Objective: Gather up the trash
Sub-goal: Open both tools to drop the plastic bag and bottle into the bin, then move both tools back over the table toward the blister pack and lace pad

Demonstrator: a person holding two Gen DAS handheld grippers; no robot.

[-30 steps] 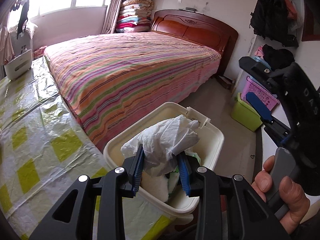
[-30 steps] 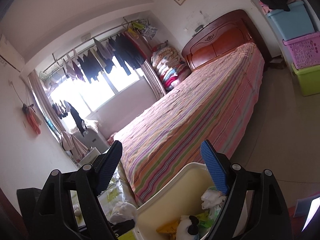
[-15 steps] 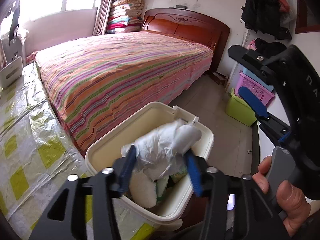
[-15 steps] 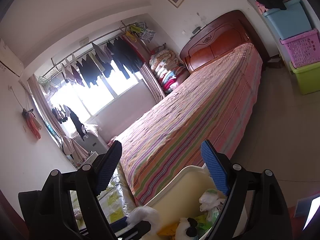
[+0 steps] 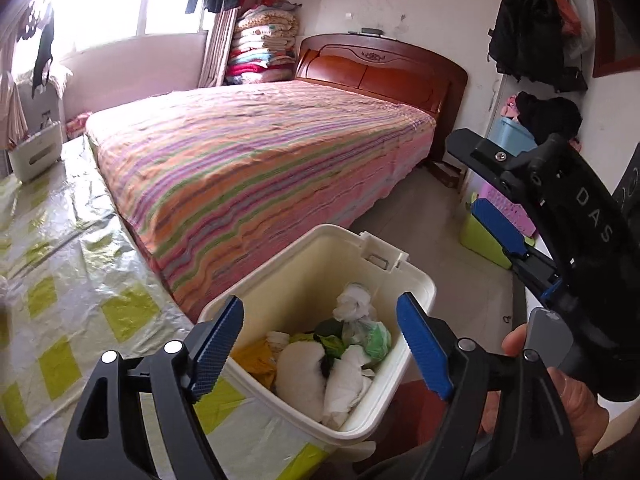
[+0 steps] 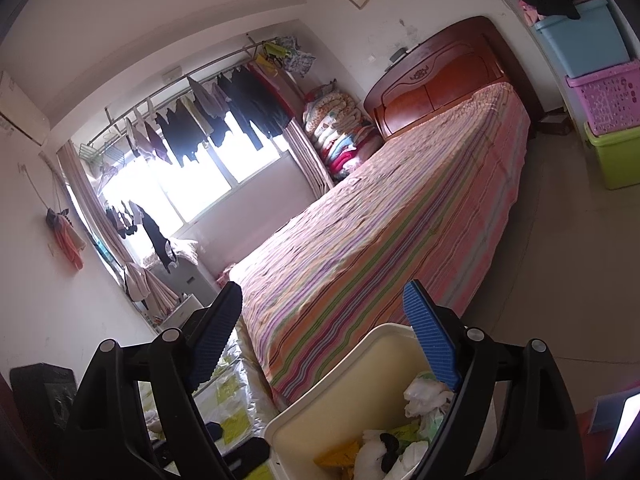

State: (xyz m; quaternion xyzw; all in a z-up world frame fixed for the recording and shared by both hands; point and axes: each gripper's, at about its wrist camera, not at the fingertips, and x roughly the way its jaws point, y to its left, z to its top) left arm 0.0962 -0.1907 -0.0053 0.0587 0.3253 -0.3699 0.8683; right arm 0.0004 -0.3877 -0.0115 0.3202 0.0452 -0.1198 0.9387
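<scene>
- The left gripper [image 5: 320, 344] is hovering over the cream bin [image 5: 416, 280], tilted down toward its mouth; its blue pads [image 5: 424, 352] are standing wide apart after just having been opening, and nothing is sitting between them.
- The crumpled white tissue [image 5: 344, 380] is lying inside the bin, on top of the other trash; around it are a tied white-and-green bag [image 5: 364, 328], something yellow [image 5: 256, 360] and a rounded white lump with a dark patch [image 5: 300, 376].
- The right gripper [image 5: 476, 184] is hanging to the right of the bin and above it, held by a hand [image 5: 560, 396] at its grey trigger; its jaws are spread too, gripping nothing, pointing out across the room toward the bed.
- The bin is standing at the edge of a table draped in a shiny plastic cover with yellow-green squares [image 5: 80, 280]; a small white box [image 5: 36, 156] is sitting at the table's far end.
- Just behind the bin a striped bedspread [image 5: 256, 168] is covering the bed, with a red-brown headboard [image 5: 380, 68] and a stack of folded quilts [image 5: 260, 52] beyond.
- By the right wall, green [image 6: 616, 156], pink [image 6: 608, 96] and blue [image 6: 584, 36] storage boxes are stacked; dark clothes are hanging at the bright window [image 6: 192, 184].
</scene>
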